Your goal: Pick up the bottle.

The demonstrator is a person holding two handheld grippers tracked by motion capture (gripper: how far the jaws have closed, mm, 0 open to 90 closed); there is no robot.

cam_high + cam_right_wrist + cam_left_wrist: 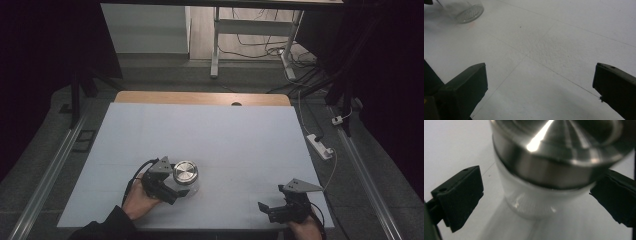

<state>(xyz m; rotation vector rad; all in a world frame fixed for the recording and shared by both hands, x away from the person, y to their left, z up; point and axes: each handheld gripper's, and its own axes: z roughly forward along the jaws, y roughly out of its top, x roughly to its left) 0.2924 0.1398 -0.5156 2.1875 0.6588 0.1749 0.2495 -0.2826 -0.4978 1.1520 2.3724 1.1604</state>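
Note:
A clear glass jar with a shiny metal lid stands upright on the white table top, near its front left. My left gripper is open, with one jaw on each side of the jar. In the left gripper view the jar and its lid sit between the jaws of that gripper; the left jaw stands apart from the glass and the right jaw is close by the lid's rim. My right gripper rests open near the front right edge, nothing between the jaws of this gripper. The jar's base lies farther off.
A wooden strip borders the table's far edge. On the floor to the right lies a white power strip with cables. A desk frame stands beyond the table. Metal rails run along both sides.

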